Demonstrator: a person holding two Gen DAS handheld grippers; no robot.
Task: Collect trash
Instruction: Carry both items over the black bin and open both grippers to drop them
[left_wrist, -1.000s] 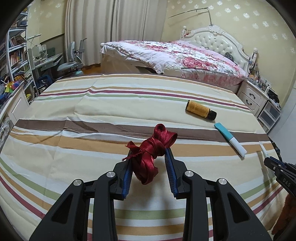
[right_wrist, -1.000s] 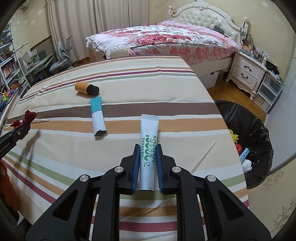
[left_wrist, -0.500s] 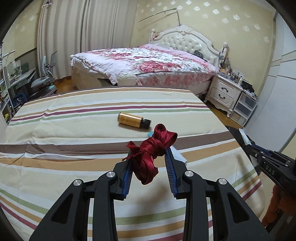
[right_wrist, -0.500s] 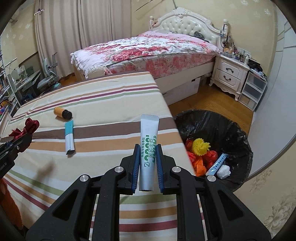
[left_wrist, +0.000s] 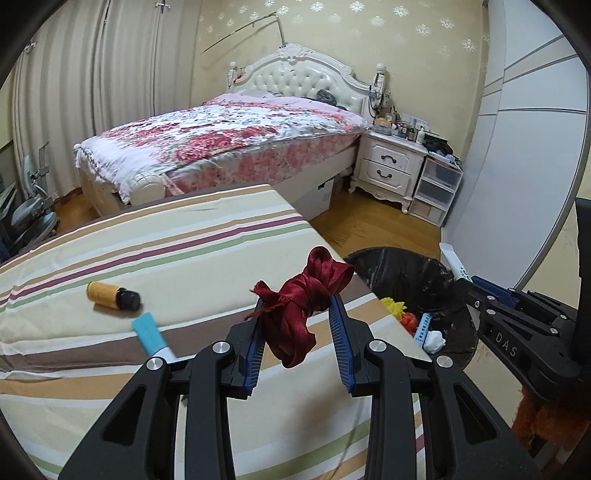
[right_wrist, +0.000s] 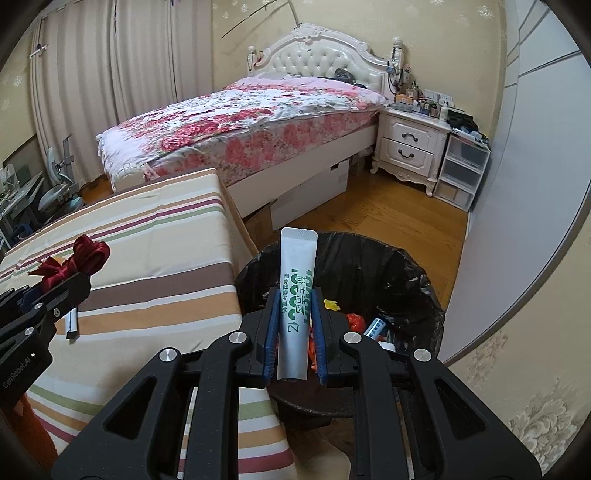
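My left gripper (left_wrist: 297, 301) is shut on a knotted dark red ribbon (left_wrist: 303, 308), held over the right edge of the striped bed cover (left_wrist: 155, 236). The right gripper (right_wrist: 294, 295) is shut on a white tube with green print (right_wrist: 295, 291), which stands upright above the near rim of the black-lined trash bin (right_wrist: 373, 266). In the left wrist view the same trash bin (left_wrist: 410, 280) lies just right of the ribbon, with the right gripper (left_wrist: 463, 277) beyond it. An orange bottle (left_wrist: 110, 294) and a teal-and-white tube (left_wrist: 151, 334) lie on the cover.
The bin holds a yellow flower, red scraps, a blue-white packet and crumpled paper. A floral bed (right_wrist: 251, 122) stands behind, a white nightstand (right_wrist: 410, 144) and clear drawers (right_wrist: 461, 173) at right, a grey curved wall panel (right_wrist: 517, 184) beside the bin. Wooden floor lies between.
Both grippers have swung right, off the middle of the striped cover toward the bin. The tube now hangs over the bin's rim and the ribbon sits at the cover's right edge. Both grips are unchanged.
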